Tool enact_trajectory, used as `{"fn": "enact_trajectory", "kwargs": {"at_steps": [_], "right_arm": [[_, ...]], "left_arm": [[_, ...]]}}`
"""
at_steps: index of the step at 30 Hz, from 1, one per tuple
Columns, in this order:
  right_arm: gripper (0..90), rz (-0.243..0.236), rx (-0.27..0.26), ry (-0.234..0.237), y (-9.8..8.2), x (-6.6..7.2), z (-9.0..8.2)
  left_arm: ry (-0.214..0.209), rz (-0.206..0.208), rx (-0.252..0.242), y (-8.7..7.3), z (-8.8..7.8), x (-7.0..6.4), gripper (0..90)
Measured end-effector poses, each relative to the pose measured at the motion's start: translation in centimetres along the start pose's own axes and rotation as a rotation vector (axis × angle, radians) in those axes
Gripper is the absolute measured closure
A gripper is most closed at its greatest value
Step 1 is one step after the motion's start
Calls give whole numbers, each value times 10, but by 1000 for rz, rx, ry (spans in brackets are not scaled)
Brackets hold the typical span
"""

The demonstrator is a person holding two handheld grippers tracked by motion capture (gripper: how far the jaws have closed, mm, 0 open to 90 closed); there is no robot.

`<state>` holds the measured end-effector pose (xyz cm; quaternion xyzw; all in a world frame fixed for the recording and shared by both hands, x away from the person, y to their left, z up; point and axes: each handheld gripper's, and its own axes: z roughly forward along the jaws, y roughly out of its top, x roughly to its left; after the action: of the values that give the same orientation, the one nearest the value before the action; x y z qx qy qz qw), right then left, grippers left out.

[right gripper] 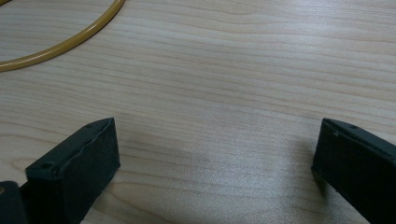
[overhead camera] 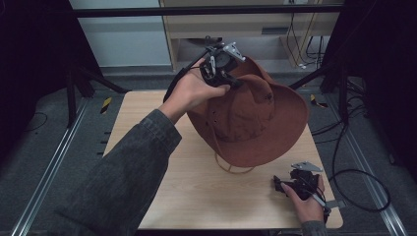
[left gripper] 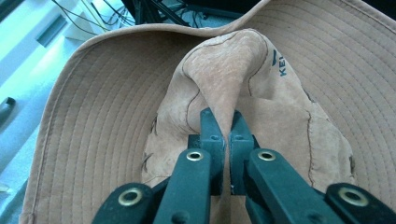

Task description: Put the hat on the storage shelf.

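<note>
Right, high view: left claw (overhead camera: 231,81) is up over the far side of the table (overhead camera: 147,128), clamped on the crown of a brown hat (overhead camera: 255,123). Hat hangs tilted below and to the right of that claw, brim toward the camera, its lower edge low over the tabletop; can't tell if it touches. A yellow cord loop (overhead camera: 235,167) dangles under the brim, down to the wood. Right claw (overhead camera: 287,186) sits low at the near right corner of the table, well apart from the hat, gripping nothing.

Left claw view: the 2 jaws are pressed together on a pinched fold of the hat's crown (left gripper: 224,93), fabric bunched right between the tips. Stitched brim (left gripper: 93,121) spreads out all around beyond them. Grip looks firm.

Right claw view: jaws stand wide apart, bare wood between them, nothing touched. A curve of the yellow cord (right gripper: 70,39) lies ahead and to the left of the jaws.

Step, as I read it: the hat is lifted by 1 claw and being carried or repositioned. Next move likely needs the hat brought to wherever it goes and lowered flat before the pinch is let go, or the right claw coming in to take the brim. Watch the cord: it could snag.
</note>
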<state>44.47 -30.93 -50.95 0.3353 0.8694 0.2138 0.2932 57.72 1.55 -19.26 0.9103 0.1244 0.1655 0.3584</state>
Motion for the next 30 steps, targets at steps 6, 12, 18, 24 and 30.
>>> {"fn": "enact_trajectory", "kwargs": {"at_steps": [6, 12, 18, 24, 30], "right_arm": [[5, 0, 0, 0, 0, 0, 0], [5, 0, 0, 0, 0, 0, 0], [5, 0, 0, 0, 0, 0, 0], [6, -1, 0, 0, 0, 0, 0], [5, -14, 0, 1, 0, -2, 0]], "left_arm": [[-9, 2, 21, 1, 13, -3, 881], [-17, -4, 31, -1, 22, -4, 878], [-20, -3, 29, -2, 27, -5, 861], [-9, -15, 18, -5, 30, -6, 783], [1, -31, 3, -10, 27, -4, 699]]}}
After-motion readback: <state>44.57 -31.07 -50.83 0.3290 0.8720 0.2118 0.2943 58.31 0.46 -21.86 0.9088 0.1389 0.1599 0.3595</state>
